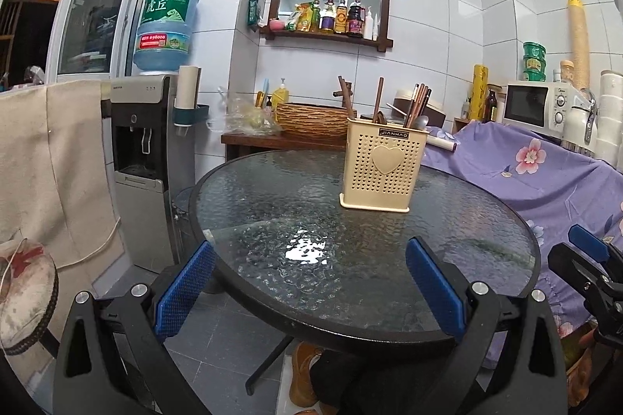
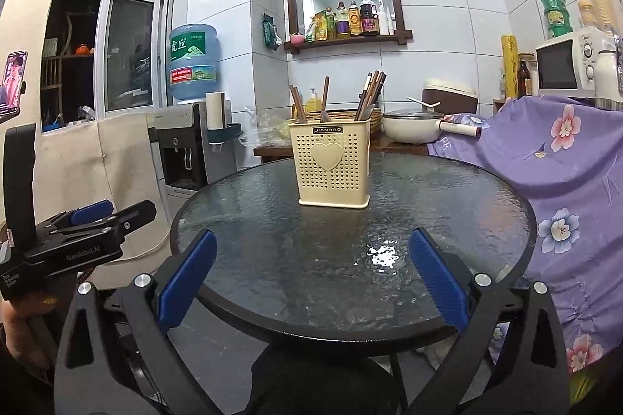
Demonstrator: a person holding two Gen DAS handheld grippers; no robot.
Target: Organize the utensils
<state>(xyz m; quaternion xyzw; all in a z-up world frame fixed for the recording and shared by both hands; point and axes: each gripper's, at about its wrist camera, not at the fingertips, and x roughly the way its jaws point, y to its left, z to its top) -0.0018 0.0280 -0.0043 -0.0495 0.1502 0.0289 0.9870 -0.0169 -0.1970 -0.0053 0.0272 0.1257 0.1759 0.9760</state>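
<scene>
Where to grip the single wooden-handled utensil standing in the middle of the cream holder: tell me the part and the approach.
Grip the bare wooden handle where it sticks up above the cream holder, coming from above with the fingers either side of it. The handle stands almost upright with open space beside it; its lower end is hidden inside the holder. The right gripper is open and nearer the table's edge, so it probably suits.

utensil lower ends hidden inside holder, phone cut off at frame edge
</scene>
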